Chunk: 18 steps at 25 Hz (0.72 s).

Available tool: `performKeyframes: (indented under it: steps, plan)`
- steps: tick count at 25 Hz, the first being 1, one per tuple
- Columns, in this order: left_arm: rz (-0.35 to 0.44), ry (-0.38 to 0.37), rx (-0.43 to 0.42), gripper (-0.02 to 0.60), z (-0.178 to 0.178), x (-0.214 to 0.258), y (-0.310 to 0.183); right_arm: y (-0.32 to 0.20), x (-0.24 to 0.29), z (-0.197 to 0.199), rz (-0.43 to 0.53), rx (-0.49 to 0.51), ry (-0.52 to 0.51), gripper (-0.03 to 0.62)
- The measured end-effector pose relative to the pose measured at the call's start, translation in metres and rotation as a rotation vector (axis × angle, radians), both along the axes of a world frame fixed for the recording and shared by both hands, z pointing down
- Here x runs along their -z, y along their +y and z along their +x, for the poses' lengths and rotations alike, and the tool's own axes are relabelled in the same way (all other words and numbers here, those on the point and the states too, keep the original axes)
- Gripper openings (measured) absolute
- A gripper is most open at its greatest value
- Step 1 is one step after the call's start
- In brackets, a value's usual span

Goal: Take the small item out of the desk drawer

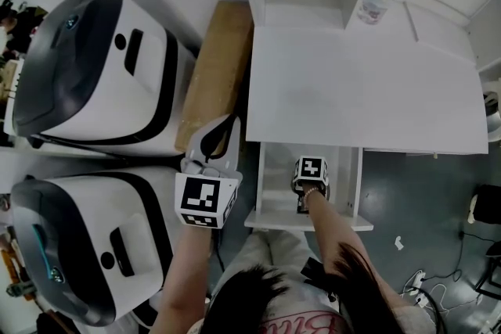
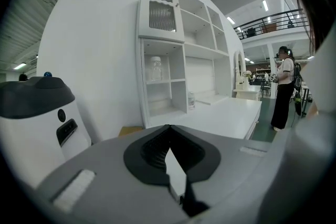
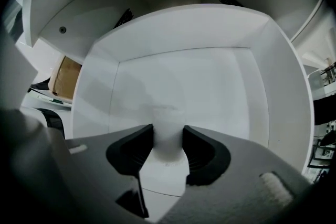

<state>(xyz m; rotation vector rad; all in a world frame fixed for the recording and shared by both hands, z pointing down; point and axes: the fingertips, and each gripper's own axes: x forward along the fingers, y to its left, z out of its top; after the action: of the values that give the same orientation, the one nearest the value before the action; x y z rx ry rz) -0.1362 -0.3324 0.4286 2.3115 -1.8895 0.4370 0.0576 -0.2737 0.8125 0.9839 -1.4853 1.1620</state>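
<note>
Right gripper view | right tongs (image 3: 168,132) clamp small item (image 3: 167,144) | in drawer (image 3: 210,81) | left tongs (image 2: 168,134) closed

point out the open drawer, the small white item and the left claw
open drawer (image 1: 272,222): head view, its front rim.
small white item (image 3: 168,136): right gripper view, middle of its body.
left claw (image 2: 169,129): left gripper view, where its closed tips meet.

Long dark hair (image 1: 262,289), a white top (image 1: 301,322) with pink script lettering and pale trousers (image 1: 274,246) mark the person. The left gripper (image 2: 168,131) and right gripper (image 3: 168,134) are grey-bodied with ribbed black jaw pads, each carrying a white cube (image 1: 206,199) printed with black square markers
</note>
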Motion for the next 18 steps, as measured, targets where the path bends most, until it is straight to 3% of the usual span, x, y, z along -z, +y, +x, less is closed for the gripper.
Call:
performKeyframes:
  steps: [18]
  plan:
    - [0.029,0.023,0.003,0.011,0.016,0.011,-0.013,-0.002,0.027,0.0,0.017,0.007,-0.072,0.164]
